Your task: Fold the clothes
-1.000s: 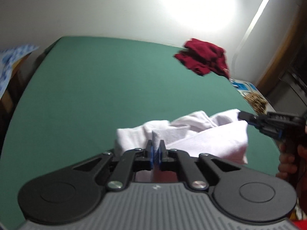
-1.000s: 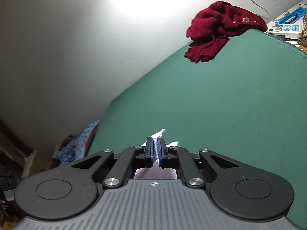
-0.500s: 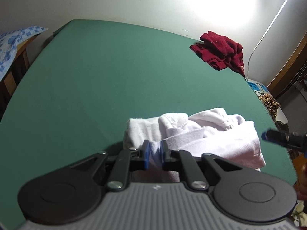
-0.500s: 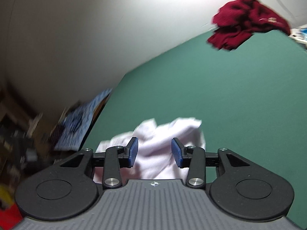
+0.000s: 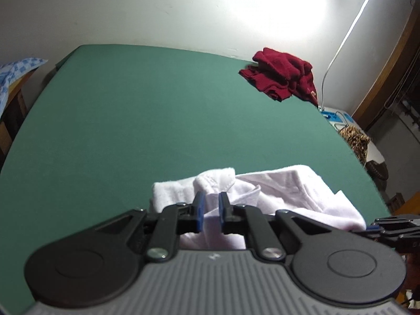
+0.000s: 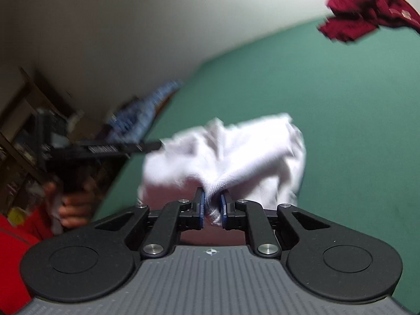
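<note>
Both tongs work a crumpled white garment on the green desk, a red garment lying well beyond it. The left tongs stand narrowly parted over loose cloth; the right tongs, narrowly parted, straddle a fold, grip uncertain. The next move likely calls for spreading it flat.

The left gripper, clamped on the white garment a second ago, now stands parted. The right gripper, wide apart half a second ago, narrows around a fold at centre frame.

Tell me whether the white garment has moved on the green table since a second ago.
Yes. The white garment was bunched and lifted; now it lies slumped on the green table, spread wider toward the right edge, while the red garment marks the far corner.
</note>
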